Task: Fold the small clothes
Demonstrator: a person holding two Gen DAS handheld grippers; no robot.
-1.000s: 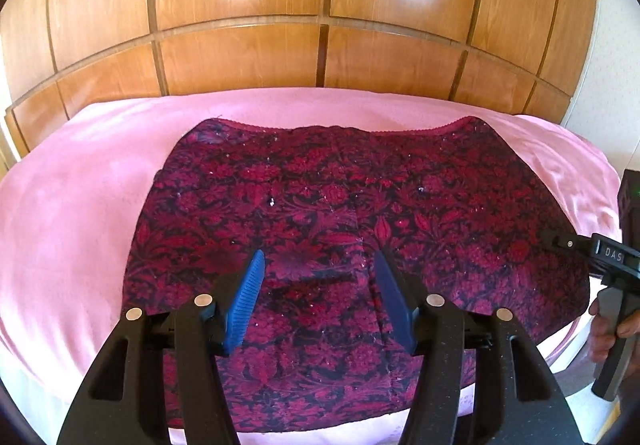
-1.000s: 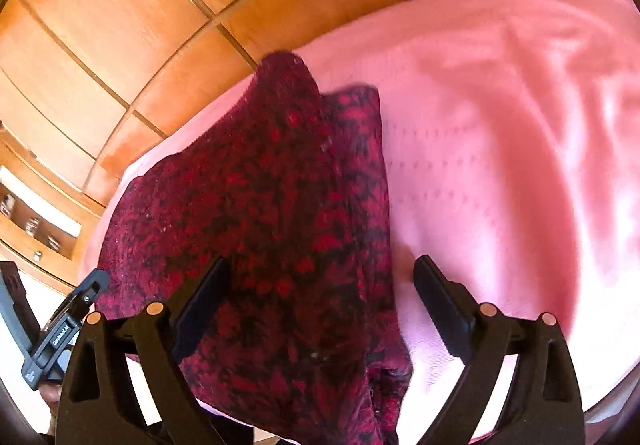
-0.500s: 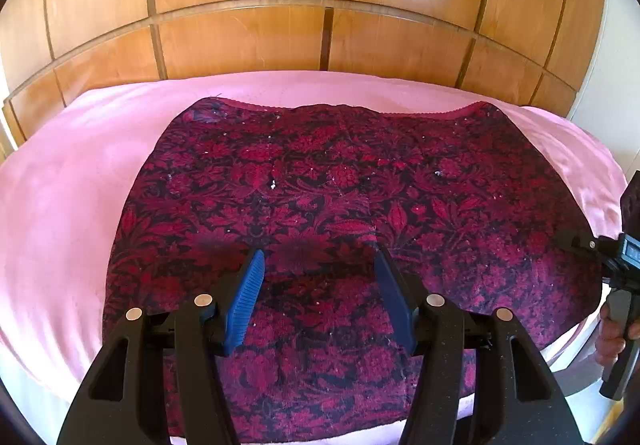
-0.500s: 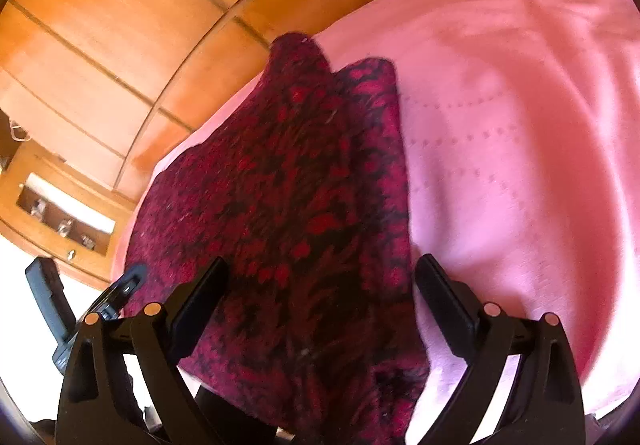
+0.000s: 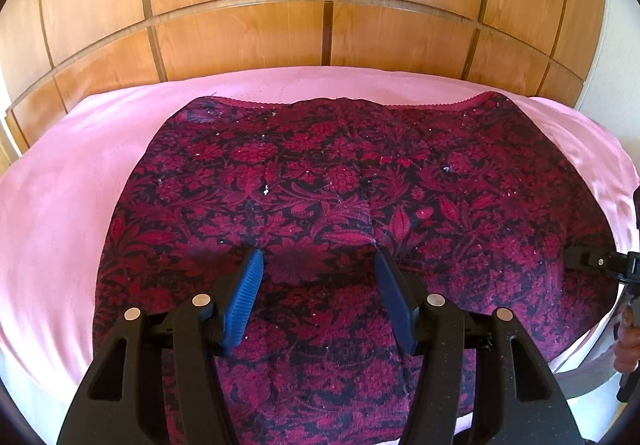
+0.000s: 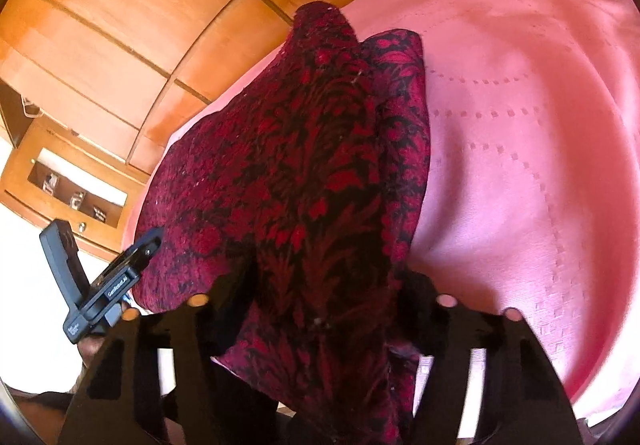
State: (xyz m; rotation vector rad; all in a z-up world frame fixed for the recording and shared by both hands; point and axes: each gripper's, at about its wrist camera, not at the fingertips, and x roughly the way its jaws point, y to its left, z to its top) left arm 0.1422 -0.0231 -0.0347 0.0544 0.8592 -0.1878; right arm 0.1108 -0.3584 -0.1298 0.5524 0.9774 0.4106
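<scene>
Gripping garment (image 6: pixel 320 173) edge, right gripper (image 6: pixel 324 285) just closing | left gripper (image 5: pixel 316 277) half-open, empty | pink sheet (image 5: pixel 60 205) beneath

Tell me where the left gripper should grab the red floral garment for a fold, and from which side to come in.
Take the near hem of the red floral garment, where it hangs over the edge of the pink bedcover, coming from the near side. The left gripper already hovers there with its jaws apart, and the right gripper has just closed on the other end.

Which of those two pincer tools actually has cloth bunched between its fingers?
The right gripper: the red-and-black patterned garment is gathered between its just-closing jaws. The left gripper, with blue pads, holds no gathered cloth.
</scene>
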